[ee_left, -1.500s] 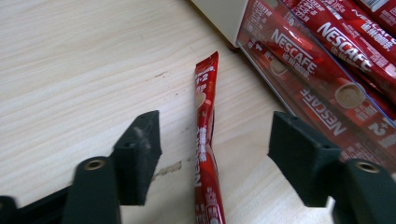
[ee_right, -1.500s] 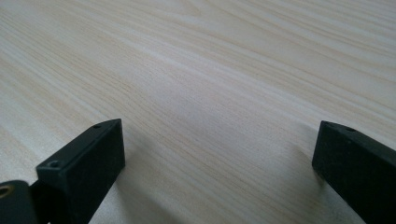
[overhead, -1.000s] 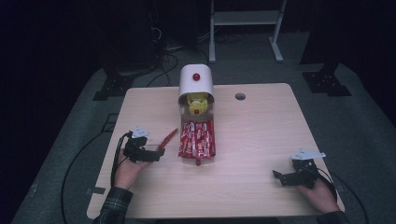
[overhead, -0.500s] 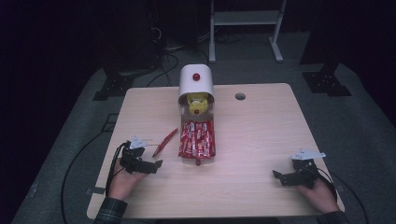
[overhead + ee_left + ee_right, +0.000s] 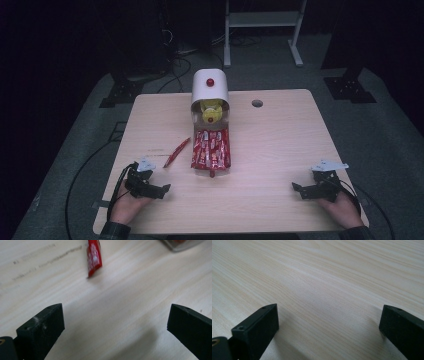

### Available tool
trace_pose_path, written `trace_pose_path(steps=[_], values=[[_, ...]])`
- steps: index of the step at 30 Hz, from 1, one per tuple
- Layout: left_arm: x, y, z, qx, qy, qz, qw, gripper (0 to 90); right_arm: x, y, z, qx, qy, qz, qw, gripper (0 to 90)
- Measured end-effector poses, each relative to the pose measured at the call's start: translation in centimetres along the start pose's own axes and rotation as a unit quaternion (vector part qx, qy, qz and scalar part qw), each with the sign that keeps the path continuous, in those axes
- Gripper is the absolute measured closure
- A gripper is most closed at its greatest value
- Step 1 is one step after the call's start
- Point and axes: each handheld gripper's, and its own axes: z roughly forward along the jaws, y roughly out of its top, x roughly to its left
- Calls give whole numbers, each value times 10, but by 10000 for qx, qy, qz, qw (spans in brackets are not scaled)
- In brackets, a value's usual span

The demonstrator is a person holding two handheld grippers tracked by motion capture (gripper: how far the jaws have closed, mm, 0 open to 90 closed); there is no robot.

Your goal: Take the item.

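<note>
Since a second ago the left gripper (image 5: 161,188) has drawn back toward the table's (image 5: 280,145) near edge, jaws wide apart and empty, leaving the loose red packet (image 5: 176,152) lying flat just left of the clear tray (image 5: 212,150) of red packets beneath the white dispenser (image 5: 210,85). At the near right, the right gripper (image 5: 299,191) rests unmoved, jaws spread over bare wood.

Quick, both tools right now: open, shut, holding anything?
Left tool: open, empty; the loose red packet lies on the table ahead of it.
Right tool: open, empty, over bare table.
</note>
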Motion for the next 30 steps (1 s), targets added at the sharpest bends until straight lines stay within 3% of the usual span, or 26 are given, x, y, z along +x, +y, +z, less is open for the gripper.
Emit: trace_pose_path(steps=[2, 5, 8, 11, 12, 16, 30], values=[[-1, -5, 2, 156, 43, 78, 9998, 6, 0, 0, 0, 0, 0, 0, 10000, 15], [0, -7, 2, 151, 16, 70, 9999, 5, 0, 0, 0, 1, 1, 2, 10000, 15], [1, -11, 1, 81, -12, 70, 9999, 5, 0, 0, 0, 1, 0, 1, 10000, 15], [1, -17, 1, -129, -69, 118, 9998, 0, 0, 0, 0, 0, 0, -1, 10000, 15], [1, -22, 1, -340, -84, 121, 9993, 0, 0, 0, 0, 1, -1, -1, 10000, 15], [2, -28, 0, -543, -107, 166, 9983, 0, 0, 0, 0, 0, 0, 0, 10000, 15], [3, -30, -1, -590, -115, 188, 9980, 0, 0, 0, 0, 1, 0, 0, 10000, 15]])
